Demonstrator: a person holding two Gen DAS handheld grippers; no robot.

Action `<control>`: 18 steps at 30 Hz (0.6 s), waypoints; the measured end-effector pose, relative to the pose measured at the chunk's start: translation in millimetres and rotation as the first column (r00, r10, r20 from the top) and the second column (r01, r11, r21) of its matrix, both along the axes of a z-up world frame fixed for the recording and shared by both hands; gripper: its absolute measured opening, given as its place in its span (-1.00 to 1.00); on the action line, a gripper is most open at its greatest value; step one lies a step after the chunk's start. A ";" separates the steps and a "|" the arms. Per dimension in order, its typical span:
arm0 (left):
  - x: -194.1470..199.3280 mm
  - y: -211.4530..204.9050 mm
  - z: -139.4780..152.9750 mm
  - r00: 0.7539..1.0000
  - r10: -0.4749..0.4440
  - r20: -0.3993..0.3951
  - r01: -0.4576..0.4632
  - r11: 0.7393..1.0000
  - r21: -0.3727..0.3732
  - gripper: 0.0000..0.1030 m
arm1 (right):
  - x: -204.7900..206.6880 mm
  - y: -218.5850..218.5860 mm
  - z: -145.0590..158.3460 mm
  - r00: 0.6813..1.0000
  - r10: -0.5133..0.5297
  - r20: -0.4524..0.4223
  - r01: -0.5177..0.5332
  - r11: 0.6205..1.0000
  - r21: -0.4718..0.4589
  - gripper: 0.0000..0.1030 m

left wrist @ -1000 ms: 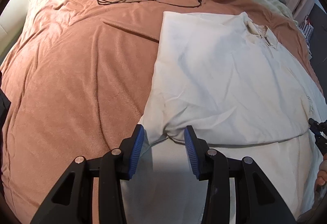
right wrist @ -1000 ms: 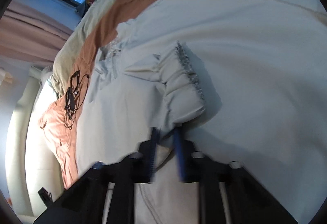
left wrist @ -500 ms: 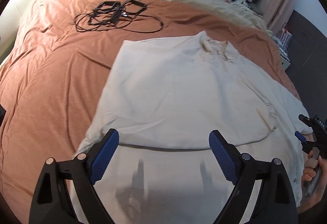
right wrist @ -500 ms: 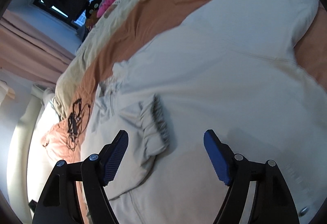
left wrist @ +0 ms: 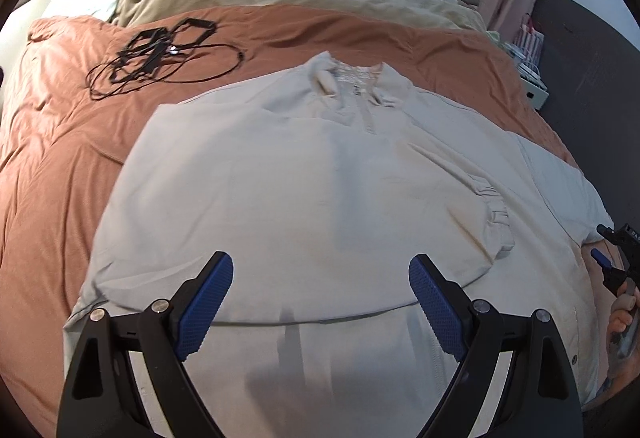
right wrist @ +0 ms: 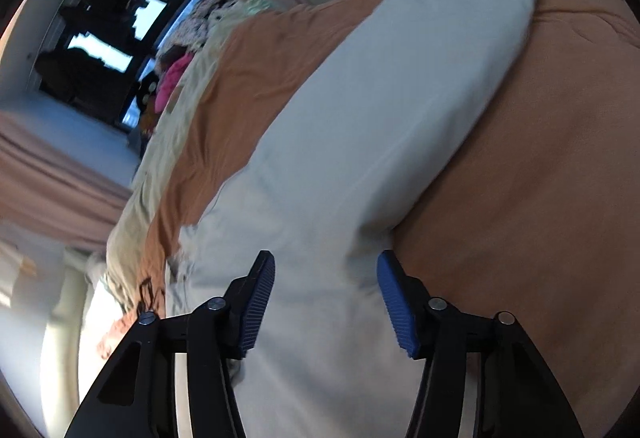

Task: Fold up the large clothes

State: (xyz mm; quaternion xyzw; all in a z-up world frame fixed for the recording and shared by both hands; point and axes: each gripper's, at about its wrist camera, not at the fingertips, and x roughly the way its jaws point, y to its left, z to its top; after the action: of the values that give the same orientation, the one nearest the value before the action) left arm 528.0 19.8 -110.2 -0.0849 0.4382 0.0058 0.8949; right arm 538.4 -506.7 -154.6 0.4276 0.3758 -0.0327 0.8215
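The cream garment (left wrist: 304,190) is lying half-folded on the bed (left wrist: 60,166), one side and sleeve turned in, the other sleeve still spread; the left gripper (left wrist: 320,302) is hanging wide apart and empty, the right gripper (right wrist: 326,302) is closing on nothing.

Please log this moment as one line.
left gripper: open, empty | right gripper: closing, empty | garment: sleeve folded in | bed

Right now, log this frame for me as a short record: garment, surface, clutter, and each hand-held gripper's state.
garment: cream zip-neck top, spread flat, one cuffed sleeve folded across its front
surface: rust-orange bedspread
clutter: tangled black cables beyond the top, apart from it
left hand-held gripper: open wide, nothing held
right hand-held gripper: jaws closing over the far sleeve, pads not on cloth
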 end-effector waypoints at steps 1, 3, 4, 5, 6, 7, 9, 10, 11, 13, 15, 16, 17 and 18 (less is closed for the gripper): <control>2.0 -6.0 0.0 1.000 -0.006 0.002 0.006 1.000 0.001 0.77 | -1.0 -8.5 -2.9 1.000 -0.019 -0.001 0.019 1.000 0.016 0.03; 6.2 -15.5 -0.3 1.000 -0.019 0.005 0.019 1.000 -0.002 0.77 | -3.8 -24.7 -7.0 0.998 -0.058 0.003 0.058 0.998 0.034 0.03; 8.3 -19.6 -0.8 1.000 -0.025 0.004 0.025 1.000 -0.002 0.78 | -4.6 -31.5 -8.9 0.997 -0.074 0.001 0.074 0.997 0.036 0.03; 9.7 -23.5 -1.4 1.000 -0.029 0.004 0.029 1.000 0.002 0.77 | -5.9 -37.9 -10.9 0.996 -0.089 0.001 0.089 0.995 0.042 0.03; 12.0 -28.1 -2.4 0.999 -0.033 0.003 0.033 0.999 0.005 0.77 | -6.2 -44.2 -14.3 0.995 -0.103 0.001 0.103 0.993 0.056 0.02; 14.0 -31.4 -3.6 0.999 -0.035 0.001 0.035 0.999 0.007 0.77 | -5.8 -47.9 -17.8 0.993 -0.115 -0.001 0.115 0.991 0.068 0.02; 18.4 -37.0 -6.2 0.999 -0.037 -0.006 0.037 0.999 0.003 0.78 | -2.5 -57.2 -26.0 0.990 -0.142 -0.011 0.143 0.985 0.094 0.02; 20.2 -39.9 -7.4 0.999 -0.039 -0.009 0.039 0.999 0.008 0.78 | 0.8 -60.5 -29.8 0.988 -0.150 -0.016 0.151 0.983 0.102 0.01; 21.7 -42.3 -8.9 0.999 -0.039 -0.013 0.039 0.999 0.017 0.77 | 4.2 -64.5 -33.7 0.988 -0.155 -0.021 0.157 0.982 0.108 0.01; 21.5 -44.1 -12.2 0.999 -0.044 -0.014 0.045 0.999 0.030 0.77 | 10.5 -69.3 -42.6 0.986 -0.162 -0.023 0.164 0.978 0.129 -0.06; 19.3 -42.5 -14.9 0.999 -0.041 -0.013 0.041 0.998 0.036 0.75 | 14.9 -74.6 -50.0 0.985 -0.169 -0.026 0.170 0.976 0.135 -0.45; 17.8 -41.1 -16.0 0.999 -0.040 -0.012 0.040 0.999 0.037 0.74 | 17.4 -74.1 -50.8 0.985 -0.171 -0.020 0.172 0.975 0.137 -0.55; 16.0 -39.3 -16.8 0.999 -0.039 -0.008 0.039 0.999 0.035 0.74 | 19.7 -75.8 -52.1 0.986 -0.166 -0.008 0.165 0.976 0.142 -0.72; 14.5 -37.4 -17.9 0.999 -0.037 -0.005 0.037 0.999 0.031 0.74 | 20.1 -77.1 -52.6 0.987 -0.159 0.002 0.157 0.977 0.146 -0.82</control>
State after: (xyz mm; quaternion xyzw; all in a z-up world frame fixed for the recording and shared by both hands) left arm 542.5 -17.7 -128.1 -0.0628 0.4415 -0.0037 0.8951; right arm 558.5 -583.8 -207.2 0.5151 0.3365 -0.0676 0.7854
